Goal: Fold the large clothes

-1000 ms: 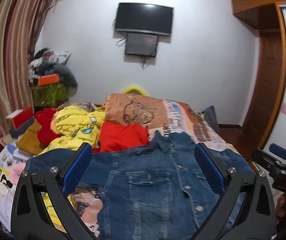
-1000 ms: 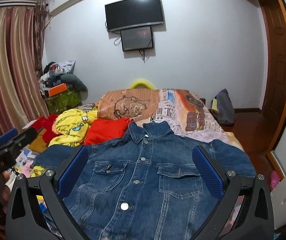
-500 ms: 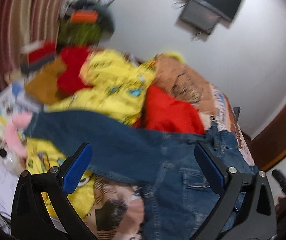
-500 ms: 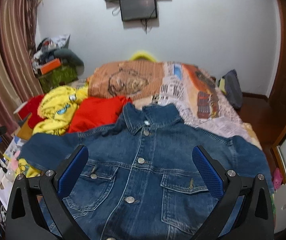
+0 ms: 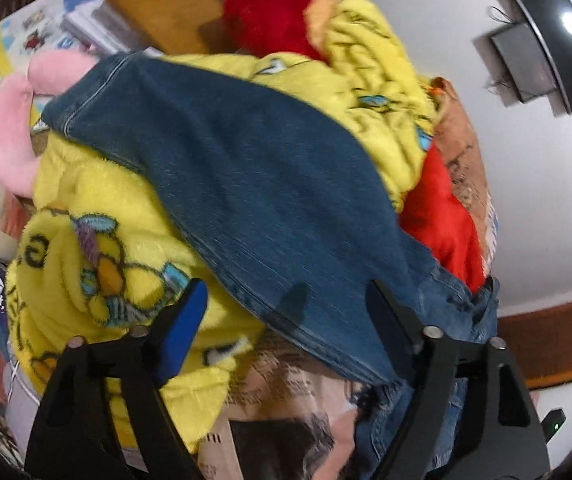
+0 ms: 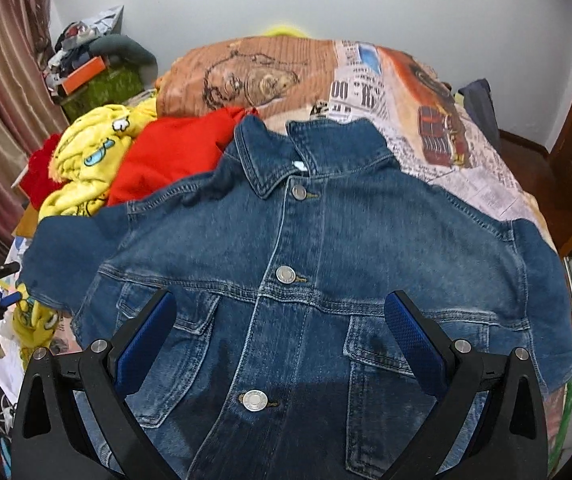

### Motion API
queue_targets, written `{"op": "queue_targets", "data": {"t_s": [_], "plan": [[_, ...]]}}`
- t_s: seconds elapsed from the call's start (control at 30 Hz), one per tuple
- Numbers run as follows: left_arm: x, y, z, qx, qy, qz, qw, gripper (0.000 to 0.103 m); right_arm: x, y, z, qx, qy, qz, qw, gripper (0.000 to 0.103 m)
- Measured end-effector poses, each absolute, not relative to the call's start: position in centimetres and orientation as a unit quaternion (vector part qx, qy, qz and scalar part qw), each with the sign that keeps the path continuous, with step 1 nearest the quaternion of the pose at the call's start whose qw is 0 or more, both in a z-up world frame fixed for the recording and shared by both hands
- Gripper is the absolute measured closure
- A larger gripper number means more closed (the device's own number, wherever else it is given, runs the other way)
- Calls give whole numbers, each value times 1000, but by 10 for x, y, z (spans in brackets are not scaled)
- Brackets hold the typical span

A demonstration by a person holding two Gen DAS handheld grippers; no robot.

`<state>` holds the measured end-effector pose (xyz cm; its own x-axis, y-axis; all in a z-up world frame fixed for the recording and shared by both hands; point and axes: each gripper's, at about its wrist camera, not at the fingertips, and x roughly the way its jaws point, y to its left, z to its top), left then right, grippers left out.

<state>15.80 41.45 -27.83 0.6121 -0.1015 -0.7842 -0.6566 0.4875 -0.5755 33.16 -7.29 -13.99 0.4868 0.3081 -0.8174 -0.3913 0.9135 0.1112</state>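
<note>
While your left gripper (image 5: 286, 304) now hangs low over the jacket's sleeve (image 5: 246, 184), its jaws stand wide apart with nothing between them; a second ago it looked level across the room, so it has swung down and toward the sleeve side of the jacket. Your right gripper (image 6: 280, 320) has also tipped down and closed in on the jacket (image 6: 306, 264), and it too is spread wide and empty, hovering above the chest between the two breast pockets.

To my eye that means you are lining up the first fold: the left tool looks placed to take the sleeve, the right to work the body. No fold has been made yet.

Taking the jacket as the landmark, it lies front-up and buttoned on the bed cover (image 6: 426, 128), collar toward the far wall. The sleeve on its left-gripper side runs out over a yellow fleece blanket (image 5: 98, 240), so it rests higher and softer than the body. A red garment (image 6: 174, 152) sits just beyond that shoulder, touching it. Past the sleeve's cuff lie a pink soft toy (image 5: 10, 128) and some books (image 5: 46, 28).

As for containers, a green box (image 6: 102, 88) stands well beyond the jacket by the curtain, with an orange box (image 6: 86, 74) and heaped clothes on top; what is inside you cannot tell.
</note>
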Motion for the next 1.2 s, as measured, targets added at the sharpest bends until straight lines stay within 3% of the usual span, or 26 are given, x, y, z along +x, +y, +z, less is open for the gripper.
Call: {"op": "queue_targets", "data": {"t_s": [0.13, 0.23, 0.57, 0.9, 1.2], "plan": [[171, 423, -293, -464, 408, 196, 761, 31, 337, -72, -145, -46, 474, 199, 856, 0], [183, 431, -302, -452, 413, 207, 762, 38, 340, -69, -149, -49, 480, 196, 854, 0], [213, 415, -272, -306, 424, 288, 802, 86, 339, -70, -142, -58, 469, 188, 861, 0], [230, 369, -167, -211, 339, 273, 875, 94, 328, -76, -120, -71, 431, 191, 879, 0], [289, 273, -83, -166, 278, 147, 935, 96, 318, -94, -103, -74, 397, 190, 895, 0]]}}
